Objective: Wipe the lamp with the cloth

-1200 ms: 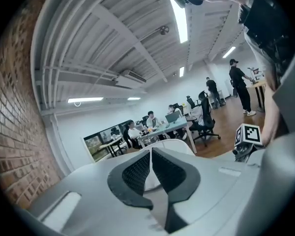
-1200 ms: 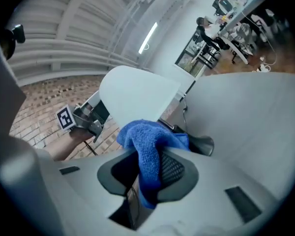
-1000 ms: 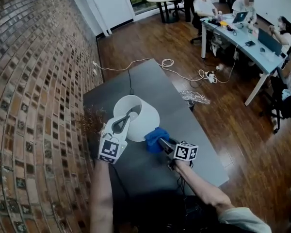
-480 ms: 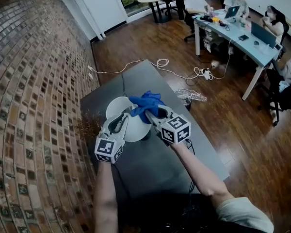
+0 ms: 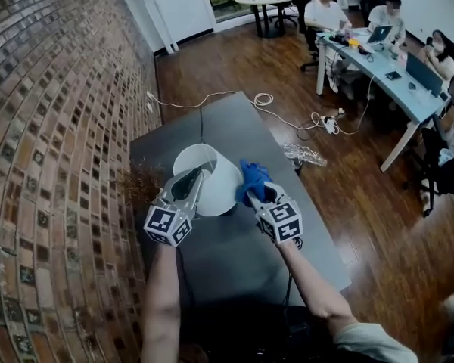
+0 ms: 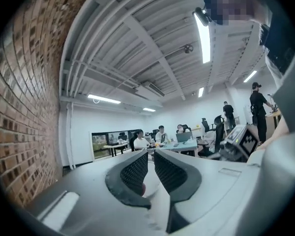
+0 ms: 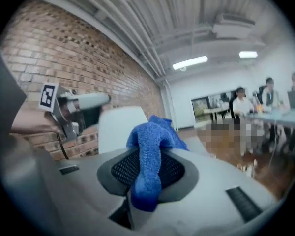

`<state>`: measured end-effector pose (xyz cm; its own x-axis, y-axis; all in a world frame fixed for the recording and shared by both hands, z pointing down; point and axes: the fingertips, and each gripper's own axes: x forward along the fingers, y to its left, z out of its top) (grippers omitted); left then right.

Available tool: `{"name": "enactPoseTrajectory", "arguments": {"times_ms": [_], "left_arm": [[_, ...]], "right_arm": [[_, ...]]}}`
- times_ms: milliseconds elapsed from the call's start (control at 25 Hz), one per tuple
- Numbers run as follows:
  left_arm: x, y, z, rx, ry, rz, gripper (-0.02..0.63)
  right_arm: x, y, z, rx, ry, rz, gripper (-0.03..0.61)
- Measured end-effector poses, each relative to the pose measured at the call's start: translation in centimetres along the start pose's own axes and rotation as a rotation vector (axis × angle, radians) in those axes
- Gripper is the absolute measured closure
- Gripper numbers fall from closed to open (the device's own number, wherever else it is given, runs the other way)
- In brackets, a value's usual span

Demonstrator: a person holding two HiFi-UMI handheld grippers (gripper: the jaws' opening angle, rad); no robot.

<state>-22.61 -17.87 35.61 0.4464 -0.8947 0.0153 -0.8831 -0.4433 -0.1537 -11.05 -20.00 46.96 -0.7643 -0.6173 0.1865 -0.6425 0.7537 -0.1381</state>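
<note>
Clamping | left tool (image 5: pixel 203 172), just closing: one lamp (image 5: pixel 223 189) | right tool (image 5: pixel 253 195): one cloth (image 5: pixel 253 177)

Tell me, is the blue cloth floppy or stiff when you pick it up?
Probably floppy: the blue cloth droops over the jaws of the right gripper instead of sticking straight out. Its fuzzy surface suggests it is soft, light and unlikely to slip.

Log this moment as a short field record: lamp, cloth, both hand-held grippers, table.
lamp: white, upright on the dark table
cloth: blue, bunched, beside the lamp's right side in the head view
left hand-held gripper: jaws have just been closing; shut on the lamp's rim
right hand-held gripper: shut on the cloth
</note>
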Motion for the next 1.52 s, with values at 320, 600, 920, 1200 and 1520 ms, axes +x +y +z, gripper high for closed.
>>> {"name": "enactPoseTrajectory", "arguments": {"times_ms": [320, 600, 920, 1200, 1520], "left_arm": [[-0.5, 0.2, 0.6, -0.084, -0.071, 0.002, 0.584], [-0.4, 0.0, 0.6, -0.084, -0.074, -0.001, 0.595], [-0.5, 0.2, 0.6, -0.104, -0.079, -0.021, 0.595], [-0.4, 0.1, 0.6, -0.107, -0.078, -0.021, 0.604], [-1.6, 0.1, 2.4, -0.095, -0.118, -0.109, 0.604]], "right_arm": [[2.2, 7.9, 5.1, -0.587, -0.033, 0.063, 0.482], [0.2, 4.6, -9.3, -0.473, 0.298, 0.056, 0.482], [-0.9, 11.1, 10.7, -0.538, -0.143, 0.061, 0.482], [1.8, 9.3, -3.1, -0.515, 0.089, 0.070, 0.482], [-0.9, 7.5, -6.6, -0.357, 0.224, 0.101, 0.482]]}}
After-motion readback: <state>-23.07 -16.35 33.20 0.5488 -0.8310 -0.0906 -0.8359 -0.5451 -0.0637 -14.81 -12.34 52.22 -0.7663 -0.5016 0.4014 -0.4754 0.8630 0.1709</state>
